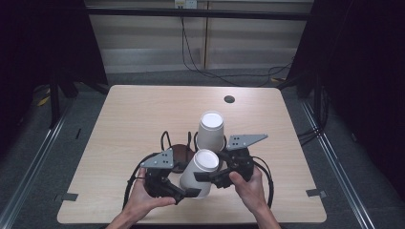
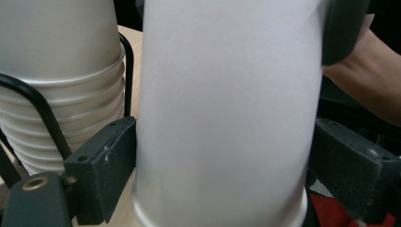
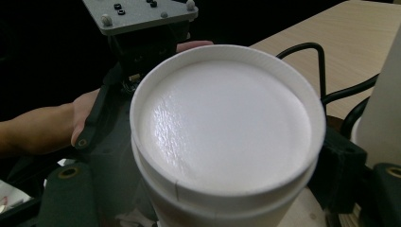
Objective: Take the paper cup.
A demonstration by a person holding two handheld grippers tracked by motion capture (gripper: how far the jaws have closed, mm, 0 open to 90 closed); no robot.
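Each matte black two-jaw gripper, the left gripper (image 1: 190, 192) and the right gripper (image 1: 203, 176), carried a grey three-cornered plate with small dark screws. Black cables looped from both. The person's forearms were bare of sleeves.

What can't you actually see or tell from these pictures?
- Inside of the white cup: all views, hidden by its own wall and closed end.
- Height of the cup stack: left gripper view, cut off by the top edge.
- Whether the left gripper jaws press the cup: left gripper view, contact unclear.
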